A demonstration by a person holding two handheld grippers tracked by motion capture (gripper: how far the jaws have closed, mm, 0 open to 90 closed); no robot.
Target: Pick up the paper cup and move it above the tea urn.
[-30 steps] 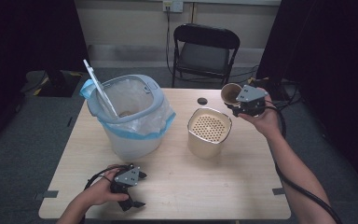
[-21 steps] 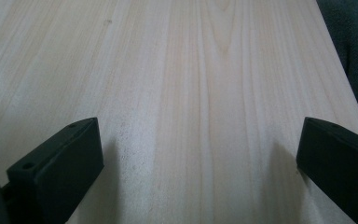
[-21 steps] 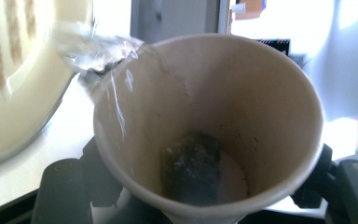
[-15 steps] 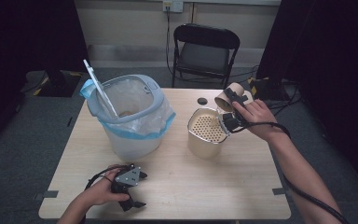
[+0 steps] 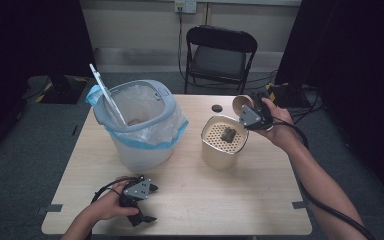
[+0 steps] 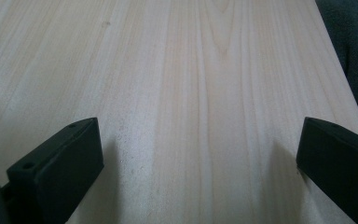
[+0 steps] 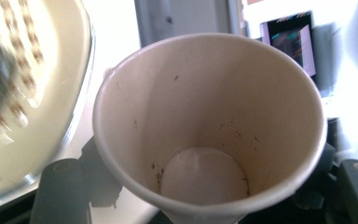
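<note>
Paper cup (image 7: 209, 126) (emptied, flecks inside), dark clump (image 5: 228, 134) on perforated canister (image 5: 223, 142)

Beige paper cup (image 7: 209, 126), black-jawed gripper (image 7: 205, 200)

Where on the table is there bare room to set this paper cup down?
Bare wood lies between the left gripper and the strainer tin, and along the table's near right edge. The back is crowded by the lined bin and tin.
</note>
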